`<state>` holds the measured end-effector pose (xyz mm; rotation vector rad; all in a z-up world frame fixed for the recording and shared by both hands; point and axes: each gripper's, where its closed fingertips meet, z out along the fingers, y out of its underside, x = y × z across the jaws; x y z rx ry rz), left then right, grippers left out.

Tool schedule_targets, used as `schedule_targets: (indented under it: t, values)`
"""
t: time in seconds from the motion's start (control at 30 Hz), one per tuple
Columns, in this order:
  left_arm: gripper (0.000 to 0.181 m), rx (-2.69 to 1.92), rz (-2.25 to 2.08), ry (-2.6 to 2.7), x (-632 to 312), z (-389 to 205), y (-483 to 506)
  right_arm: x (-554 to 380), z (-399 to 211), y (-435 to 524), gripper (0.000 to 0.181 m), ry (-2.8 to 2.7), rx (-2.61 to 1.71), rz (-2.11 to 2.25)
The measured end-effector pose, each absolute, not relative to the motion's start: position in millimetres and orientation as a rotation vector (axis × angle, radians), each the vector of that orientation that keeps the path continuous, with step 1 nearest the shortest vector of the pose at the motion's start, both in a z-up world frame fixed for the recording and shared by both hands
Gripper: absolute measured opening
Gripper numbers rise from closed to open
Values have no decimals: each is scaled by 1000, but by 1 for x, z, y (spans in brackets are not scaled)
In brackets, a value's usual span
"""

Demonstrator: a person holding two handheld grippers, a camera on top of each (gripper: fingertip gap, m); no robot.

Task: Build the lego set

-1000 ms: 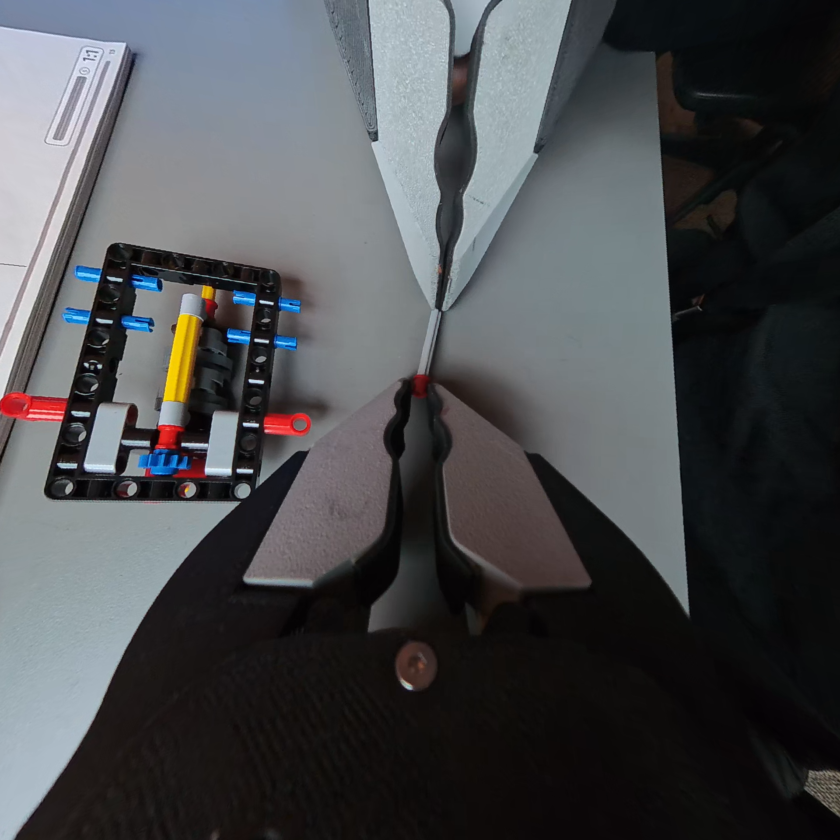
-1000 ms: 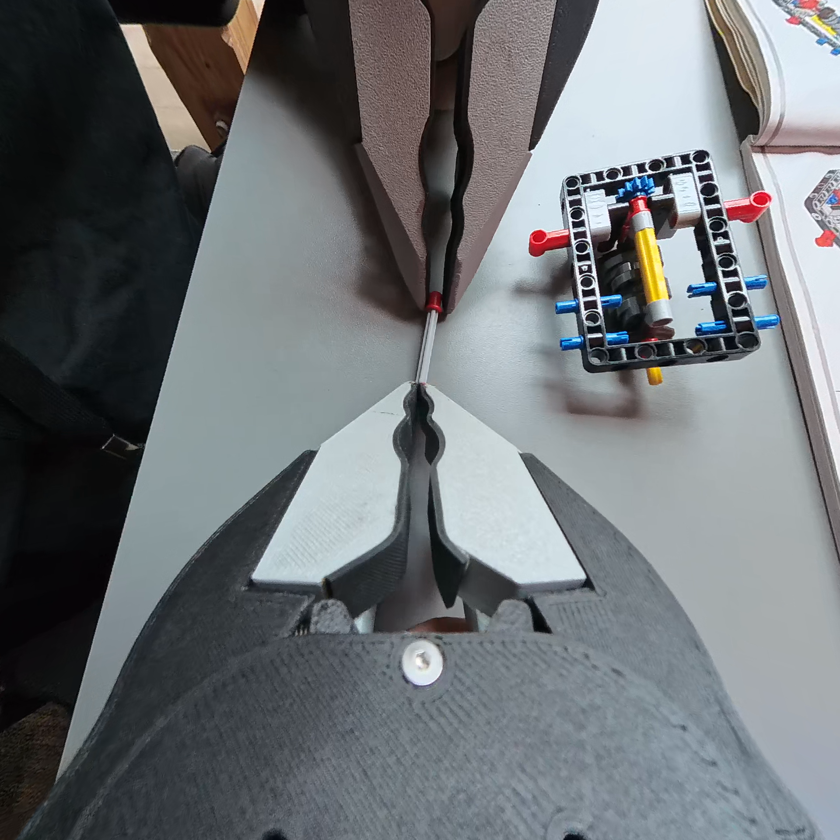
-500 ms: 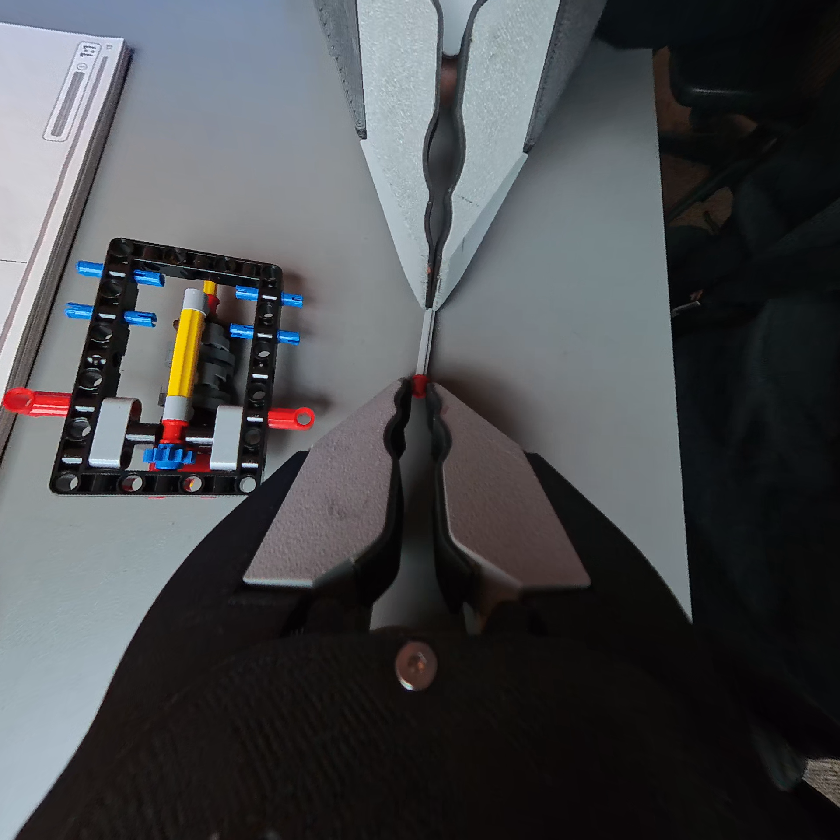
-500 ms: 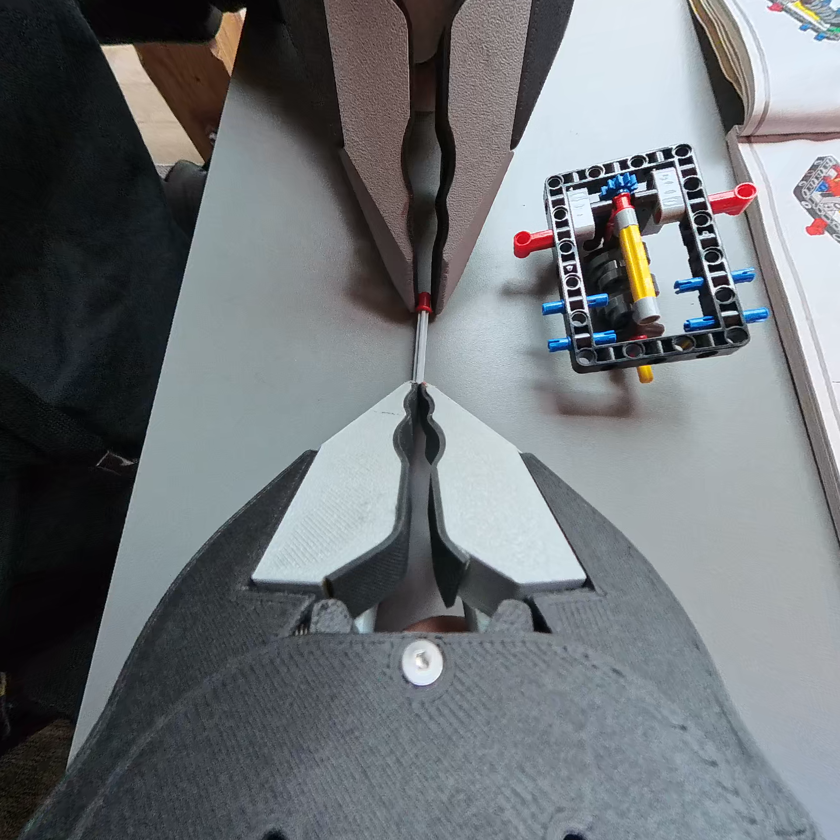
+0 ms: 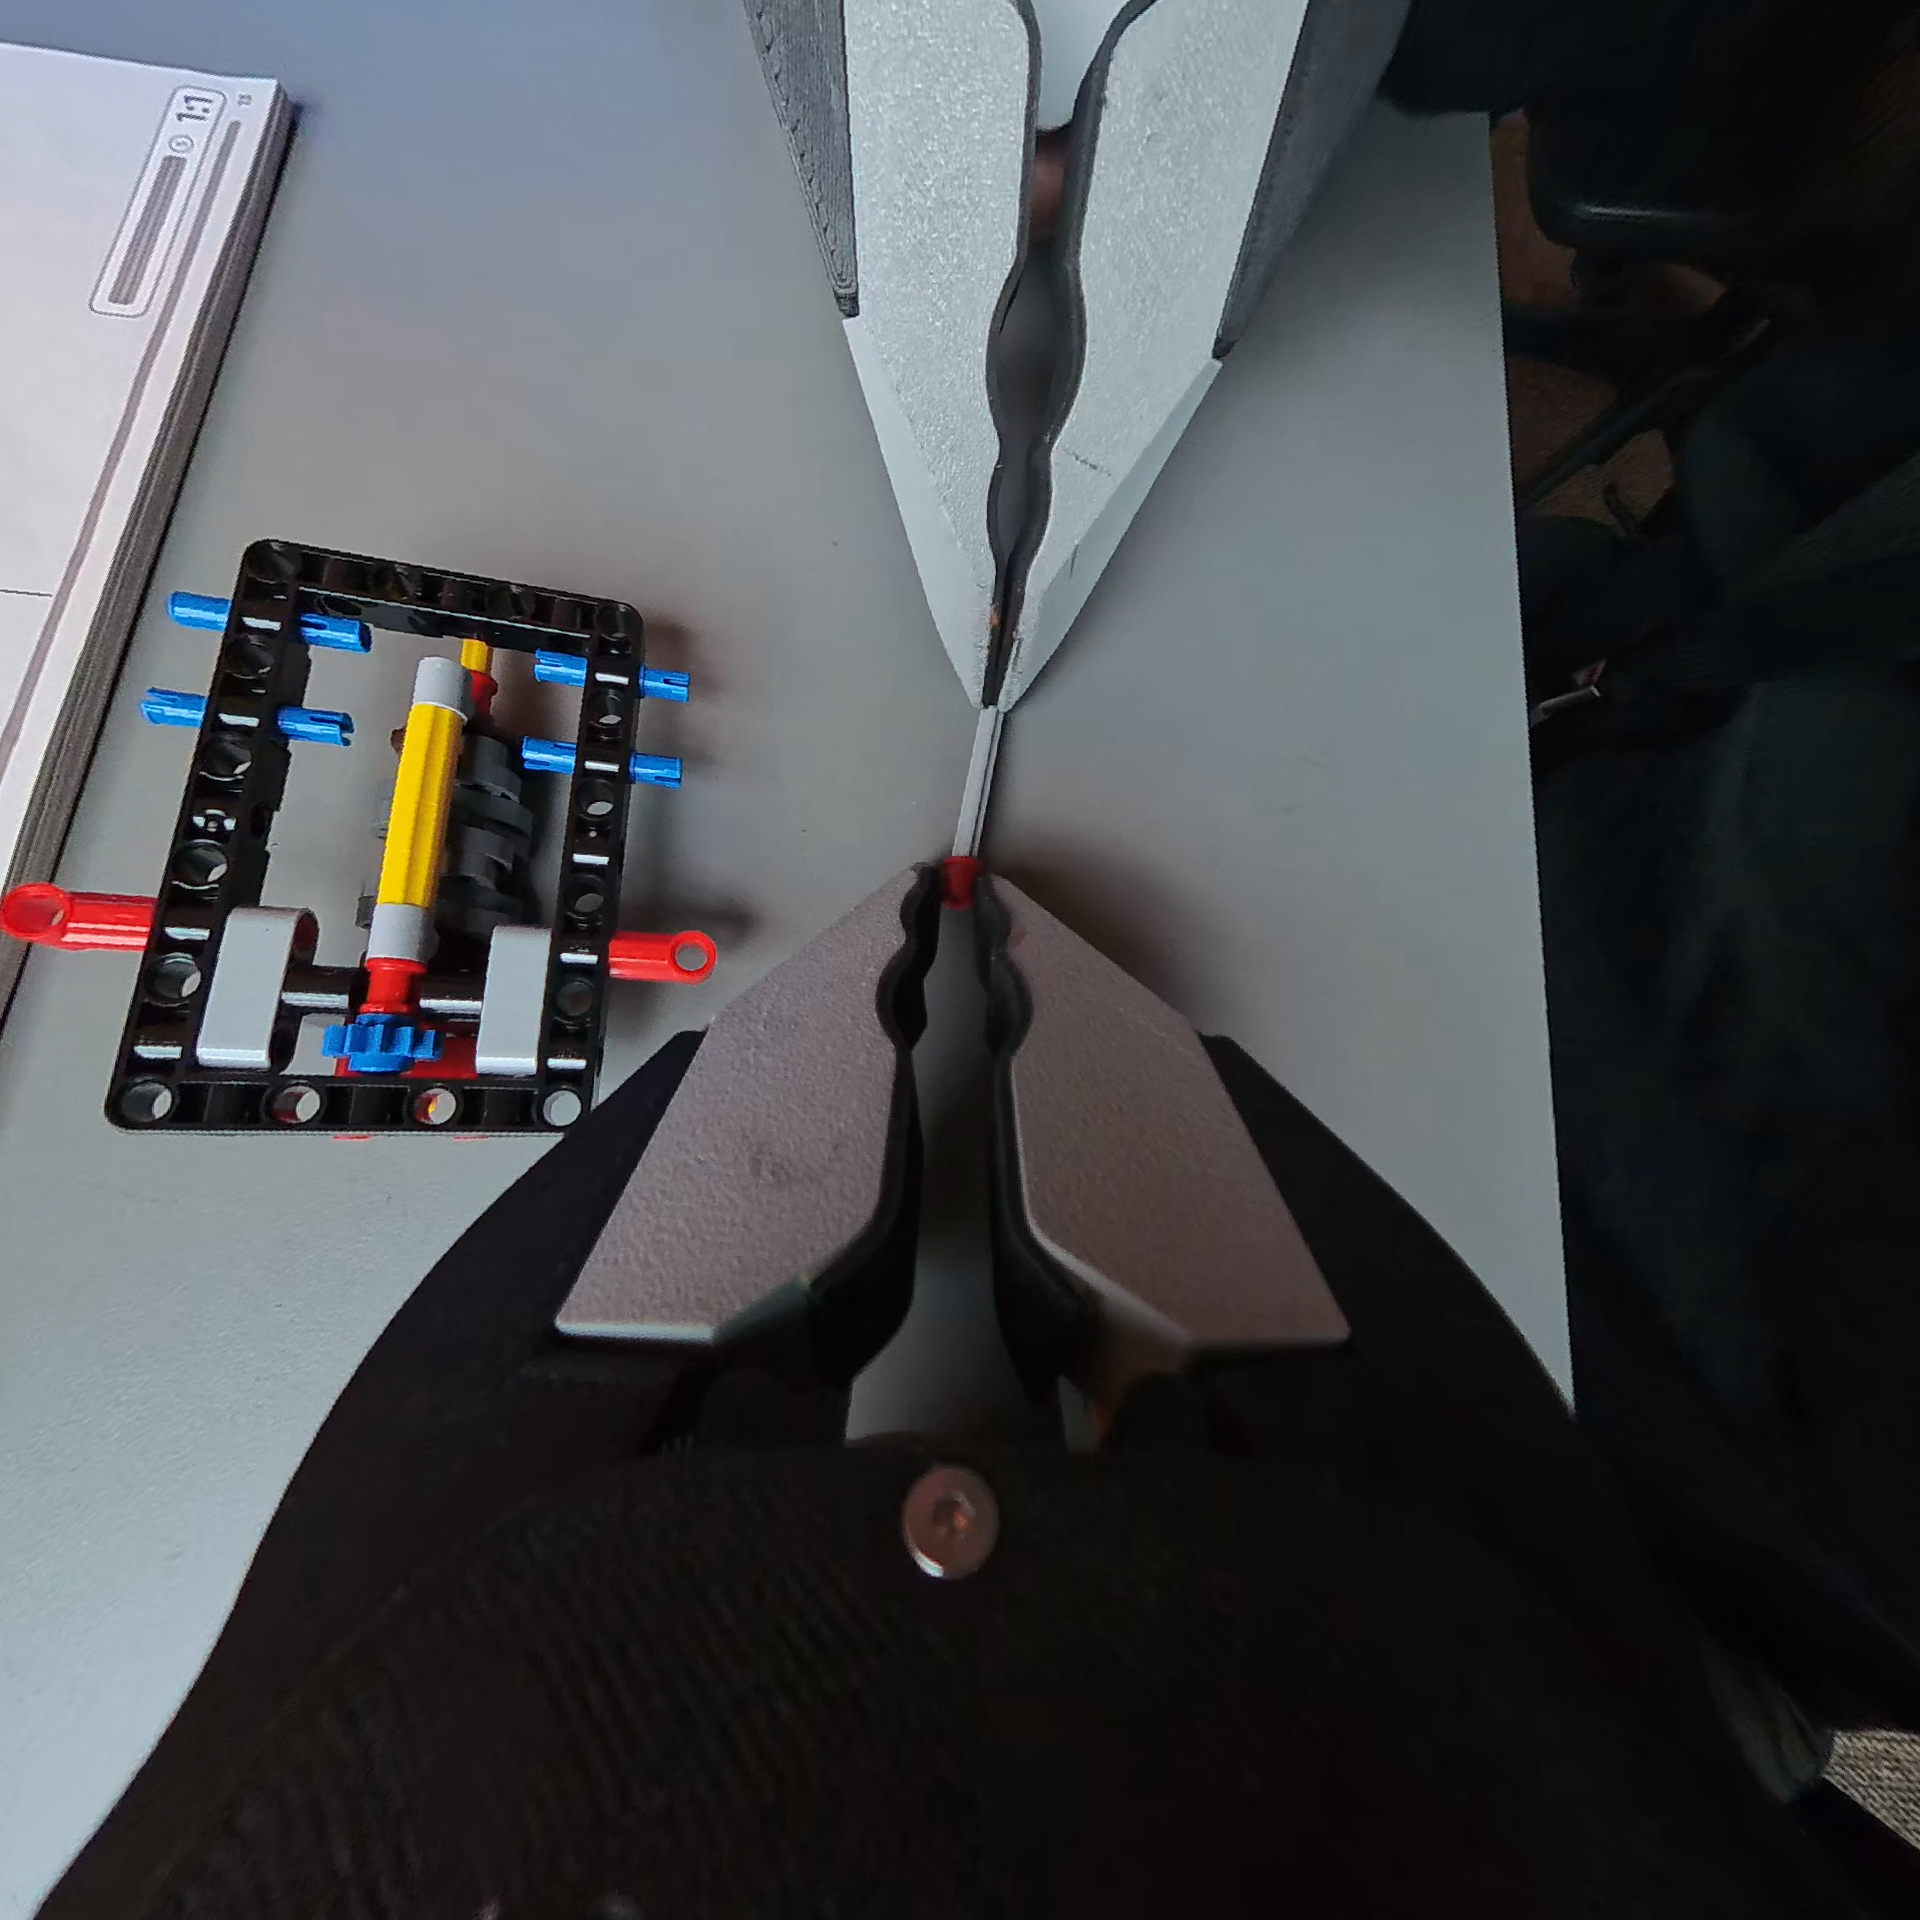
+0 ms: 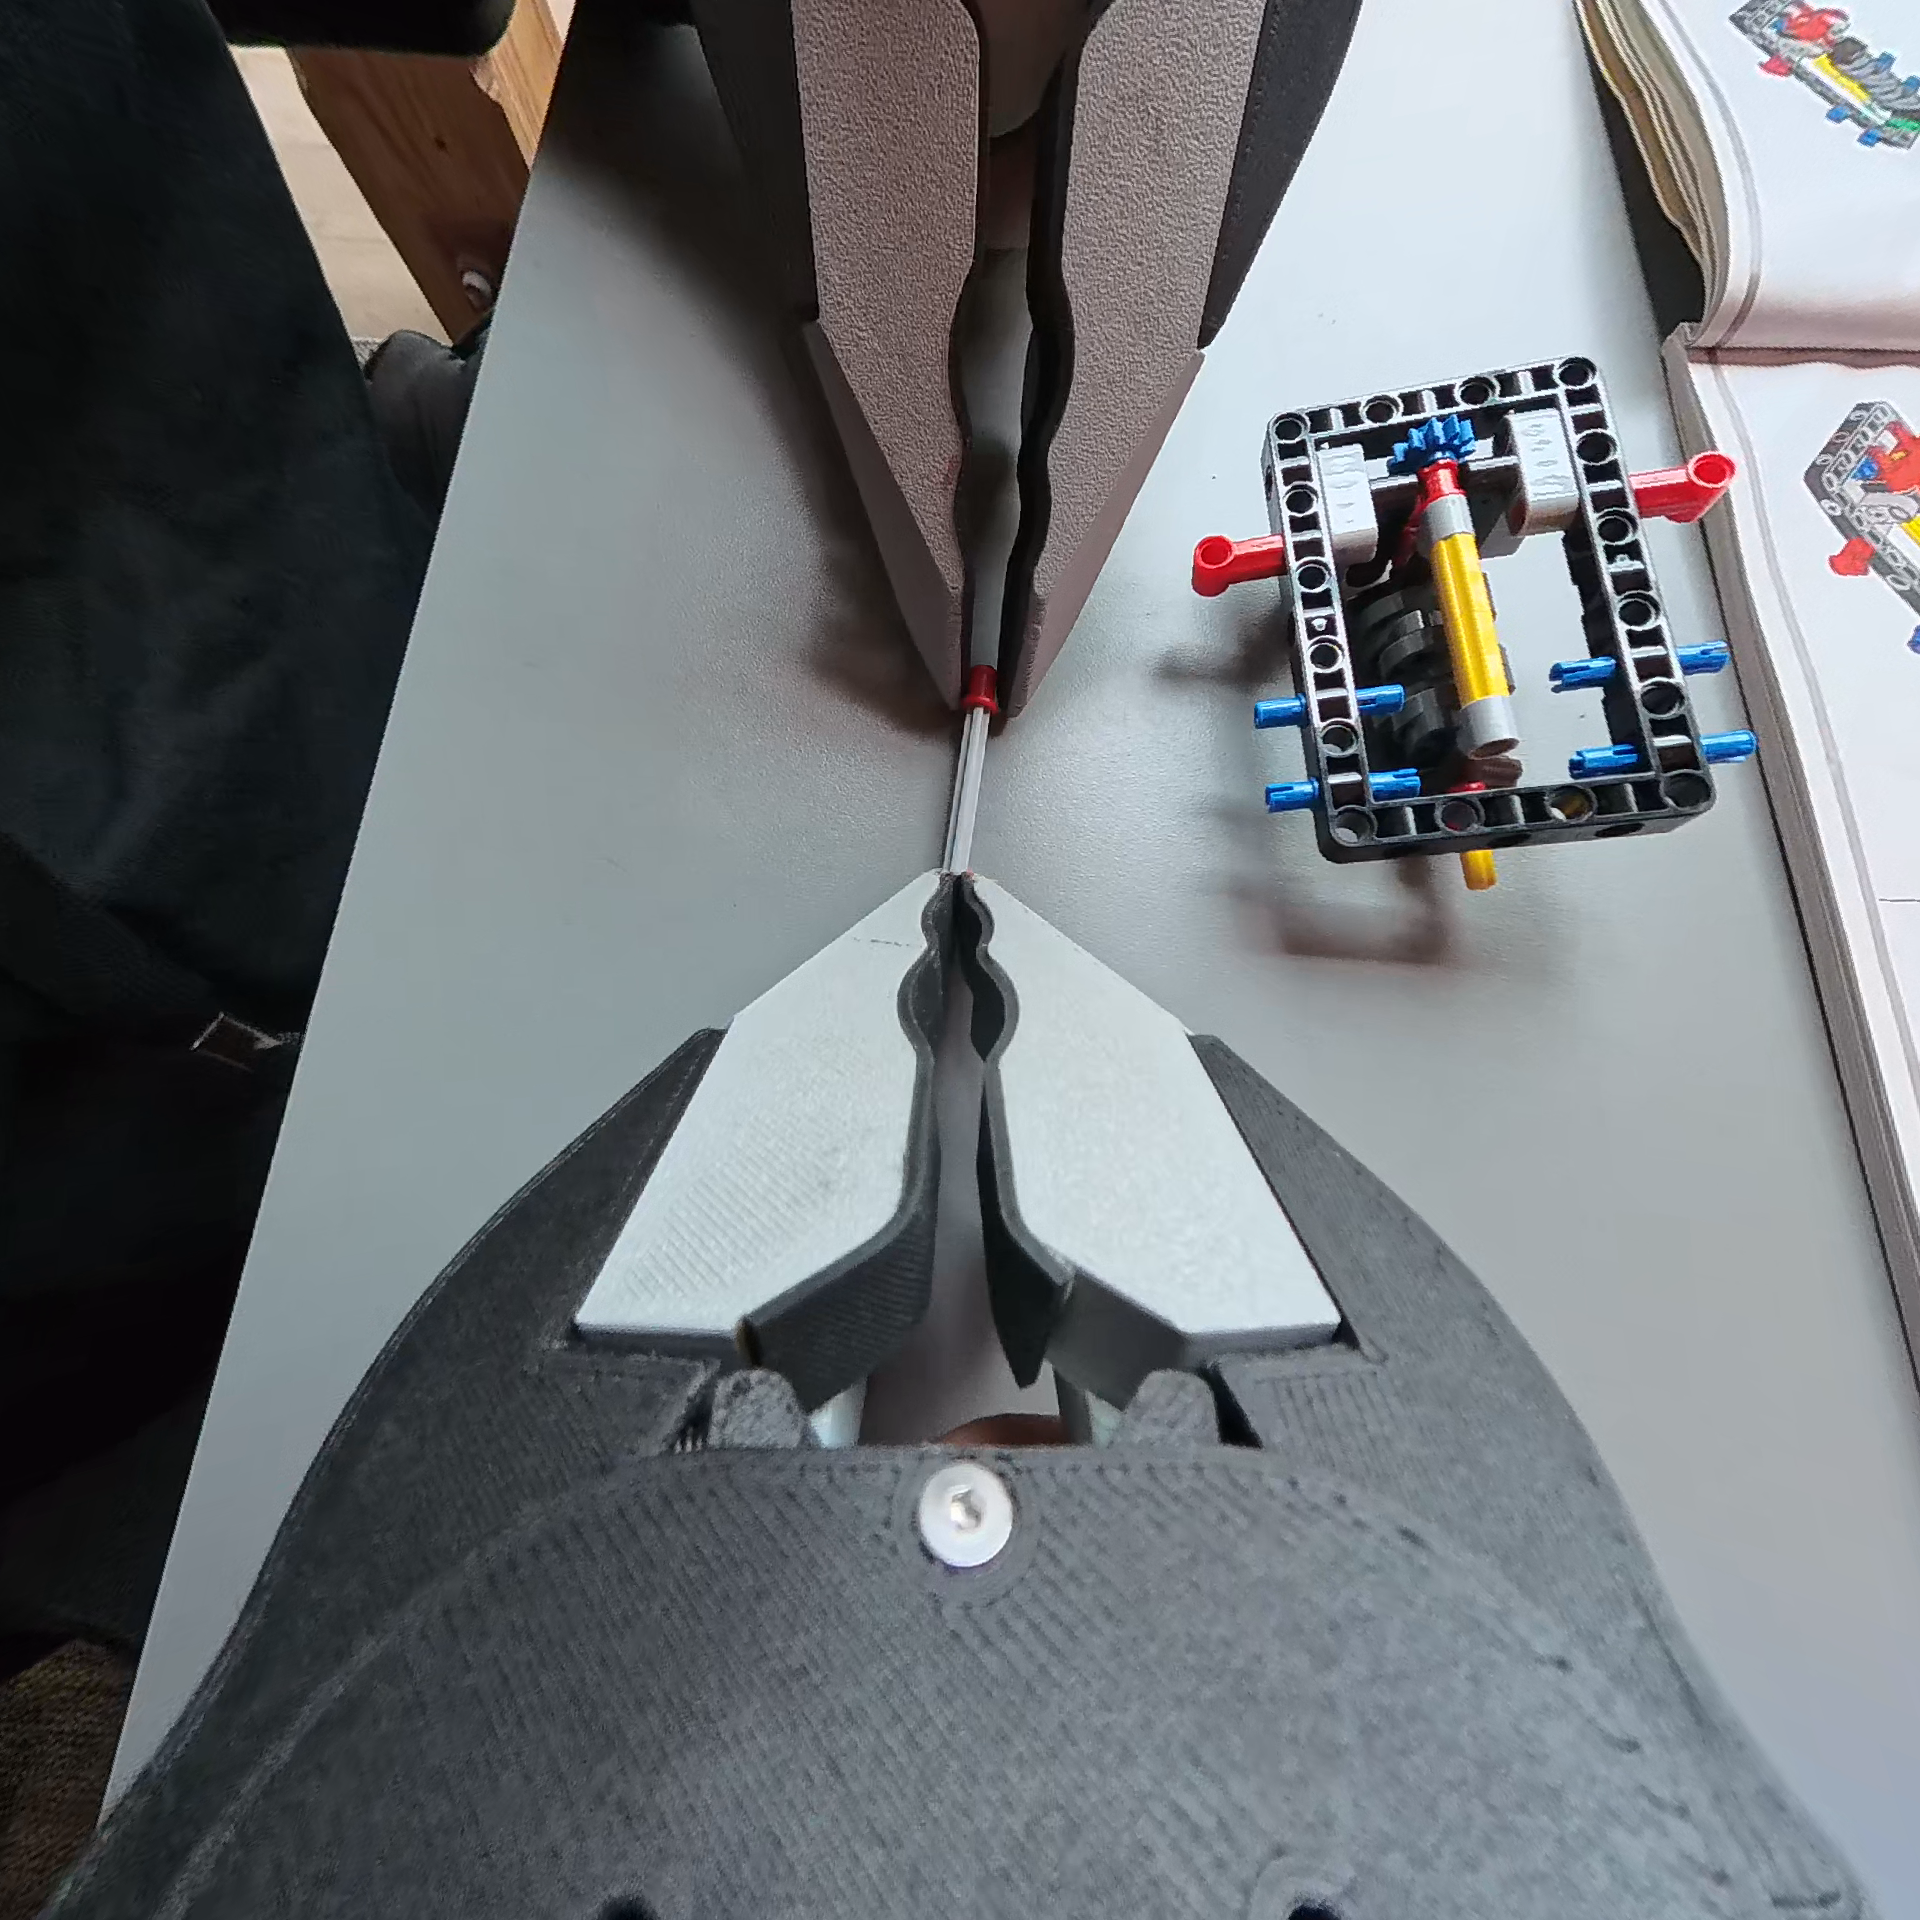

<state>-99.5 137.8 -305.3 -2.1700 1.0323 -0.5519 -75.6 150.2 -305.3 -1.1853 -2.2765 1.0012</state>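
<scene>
Left claw [image 5: 958, 894]: I see it pinched on the small red bush [image 5: 958, 881].
Right claw [image 6: 958, 883]: clamped on the thin grey axle [image 6: 968, 781], tips facing.
Black rectangular lego frame [image 5: 374, 842]: on the table, left of my left claw.

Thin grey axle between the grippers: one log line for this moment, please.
left gripper: shut on small red bush | right gripper: shut on thin grey axle | black rectangular lego frame: lying untouched on grey table

Grey axle [image 5: 980, 774] — red bush [image 5: 958, 879] on end.
</scene>
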Motion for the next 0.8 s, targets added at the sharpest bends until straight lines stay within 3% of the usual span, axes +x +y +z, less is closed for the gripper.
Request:
schedule_targets:
  t: [0.7,0.73,0.77,0.8]
  values:
    - [5,-2149,-514,1054,-94,-305,142,-84,-301,150,0,-2240,-1212,1039]
    - [5,-2146,-502,1053,-94,-305,143,-86,-301,150,2,-2227,-1216,1029]
    - [5,-2143,-484,1052,-95,-305,144,-87,-301,149,19,-2223,-1214,1020]
    - [5,-2139,-470,1054,-95,-305,145,-88,-302,149,17,-2226,-1211,1005]
